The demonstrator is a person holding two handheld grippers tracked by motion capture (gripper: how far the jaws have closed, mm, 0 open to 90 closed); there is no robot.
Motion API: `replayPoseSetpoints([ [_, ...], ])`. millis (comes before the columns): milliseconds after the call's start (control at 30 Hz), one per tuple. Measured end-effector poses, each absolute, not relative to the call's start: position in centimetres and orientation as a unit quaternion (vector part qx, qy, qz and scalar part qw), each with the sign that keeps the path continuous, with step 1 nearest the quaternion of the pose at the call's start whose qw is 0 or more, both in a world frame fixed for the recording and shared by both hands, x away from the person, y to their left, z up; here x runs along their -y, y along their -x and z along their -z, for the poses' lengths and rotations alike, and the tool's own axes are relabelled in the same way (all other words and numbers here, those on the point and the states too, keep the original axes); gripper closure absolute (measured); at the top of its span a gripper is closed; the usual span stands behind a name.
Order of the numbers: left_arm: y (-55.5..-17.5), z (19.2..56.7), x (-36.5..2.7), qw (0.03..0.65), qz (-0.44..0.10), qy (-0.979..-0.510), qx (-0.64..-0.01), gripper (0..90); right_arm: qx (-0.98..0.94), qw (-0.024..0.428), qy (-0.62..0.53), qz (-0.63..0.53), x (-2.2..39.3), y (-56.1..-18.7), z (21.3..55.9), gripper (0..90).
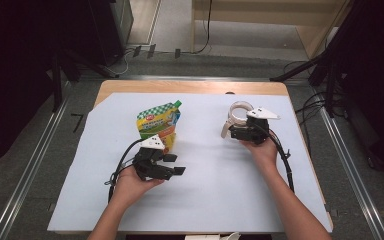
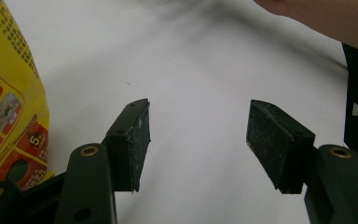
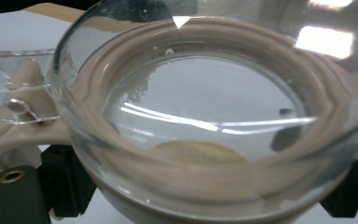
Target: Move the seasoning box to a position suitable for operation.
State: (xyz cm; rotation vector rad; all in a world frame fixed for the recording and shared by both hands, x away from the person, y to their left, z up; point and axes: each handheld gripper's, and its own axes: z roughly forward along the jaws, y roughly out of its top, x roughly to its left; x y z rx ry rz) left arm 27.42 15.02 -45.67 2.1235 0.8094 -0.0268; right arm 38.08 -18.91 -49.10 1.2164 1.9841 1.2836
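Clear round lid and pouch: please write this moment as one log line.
left claw: open, beside pouch | right claw: shut on clear lid

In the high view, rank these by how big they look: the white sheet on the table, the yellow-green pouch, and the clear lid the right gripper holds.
1. White sheet, by far the largest.
2. Yellow-green pouch.
3. Clear lid, smallest, though the right gripper hides part of it.

place: lab | evidence: floor rails [image 1: 30, 165], loose cables [image 1: 310, 107], white-covered table [image 1: 205, 200]
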Motion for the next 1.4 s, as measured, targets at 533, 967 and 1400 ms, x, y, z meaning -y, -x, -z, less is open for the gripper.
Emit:
replayPoseSetpoints([
  [533, -27.8, 45.5, -15.1, 0.421, 0.016, -0.847, -0.325, 40.0, -0.743, 0.207, -0.421, -0.477, 17.6, -35.4, 48.4, 12.2],
  [967, -28.1, 45.5, -14.8, 0.425, 0.019, -0.845, -0.323, 39.9, -0.754, 0.199, -0.397, -0.485, 16.3, -32.4, 47.7, 12.2],
  [1400, -28.3, 45.4, -14.8, 0.428, 0.017, -0.844, -0.324, 40.4, -0.772, 0.165, -0.370, -0.489, 14.2, -30.3, 48.4, 12.2],
])
